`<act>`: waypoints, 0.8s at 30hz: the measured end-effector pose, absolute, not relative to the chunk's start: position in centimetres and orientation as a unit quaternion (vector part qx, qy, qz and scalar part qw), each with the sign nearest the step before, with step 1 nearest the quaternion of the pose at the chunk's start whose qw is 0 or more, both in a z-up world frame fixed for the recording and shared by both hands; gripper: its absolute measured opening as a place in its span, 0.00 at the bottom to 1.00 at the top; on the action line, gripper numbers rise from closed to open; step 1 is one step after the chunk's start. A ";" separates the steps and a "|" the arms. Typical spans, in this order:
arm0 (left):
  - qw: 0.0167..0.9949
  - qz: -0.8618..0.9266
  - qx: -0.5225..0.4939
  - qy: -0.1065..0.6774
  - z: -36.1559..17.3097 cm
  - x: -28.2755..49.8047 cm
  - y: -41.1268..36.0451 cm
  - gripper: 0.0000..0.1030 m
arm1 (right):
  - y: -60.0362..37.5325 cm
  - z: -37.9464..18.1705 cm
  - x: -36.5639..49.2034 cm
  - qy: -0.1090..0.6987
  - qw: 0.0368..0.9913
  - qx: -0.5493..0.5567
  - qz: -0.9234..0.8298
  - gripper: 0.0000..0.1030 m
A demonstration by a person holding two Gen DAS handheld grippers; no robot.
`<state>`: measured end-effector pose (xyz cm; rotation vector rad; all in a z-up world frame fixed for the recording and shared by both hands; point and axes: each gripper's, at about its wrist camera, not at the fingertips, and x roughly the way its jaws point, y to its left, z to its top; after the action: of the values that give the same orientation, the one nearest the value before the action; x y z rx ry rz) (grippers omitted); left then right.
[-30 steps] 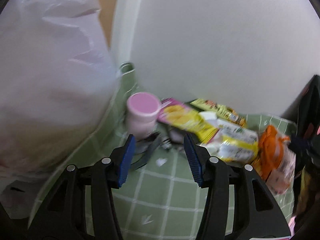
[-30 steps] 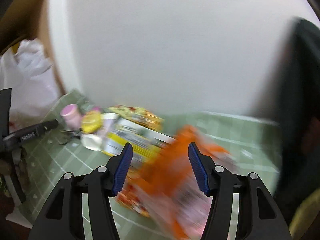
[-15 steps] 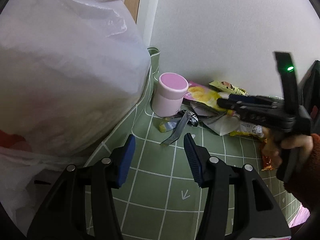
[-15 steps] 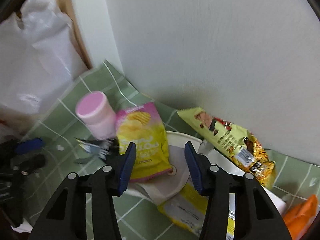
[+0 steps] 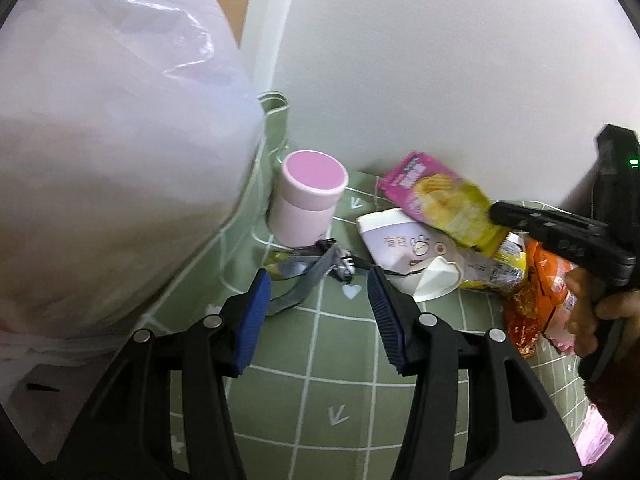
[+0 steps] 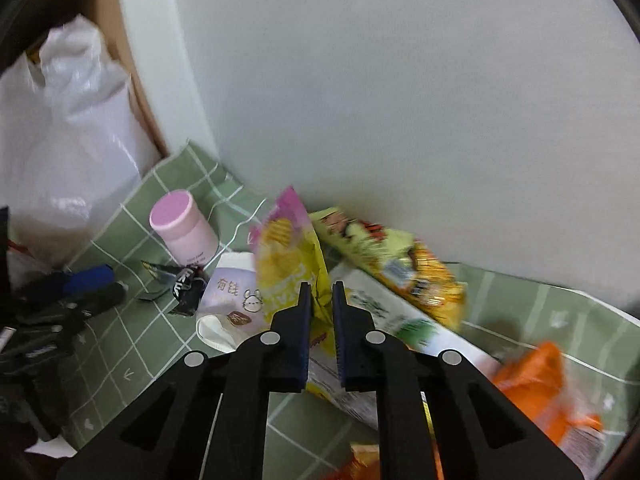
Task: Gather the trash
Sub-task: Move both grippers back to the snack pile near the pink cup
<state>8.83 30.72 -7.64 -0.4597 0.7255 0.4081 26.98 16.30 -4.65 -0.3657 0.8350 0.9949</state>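
My right gripper (image 6: 319, 292) is shut on the pink-and-yellow chip bag (image 6: 288, 256) and holds it lifted off the pile; it also shows in the left wrist view (image 5: 444, 204), pinched by the right gripper (image 5: 496, 214). My left gripper (image 5: 316, 284) is open and empty, low over the green checked cloth (image 5: 320, 360), just short of a crumpled dark wrapper (image 5: 312, 268). A white paper cup (image 5: 404, 252) lies on its side. A big white trash bag (image 5: 100, 152) fills the left.
A pink-lidded jar (image 5: 308, 204) stands by the wall corner. A yellow-green snack bag (image 6: 392, 260), a white-green packet (image 6: 392, 316) and an orange bag (image 6: 540, 388) lie along the white wall (image 6: 400, 100). The left gripper shows at the left of the right wrist view (image 6: 76, 284).
My right gripper has shut on the chip bag and raised it off the pile. My left gripper has come a little nearer the dark wrapper.
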 end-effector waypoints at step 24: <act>0.870 0.147 -0.224 0.414 -10.4 15.9 31.2 0.50 | -0.4 -2.1 27.7 0.389 0.854 -0.094 0.333 0.10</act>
<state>15.86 31.23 -10.38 -0.4675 0.8656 0.3067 27.66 -0.36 -2.13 -0.1967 0.8171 0.6994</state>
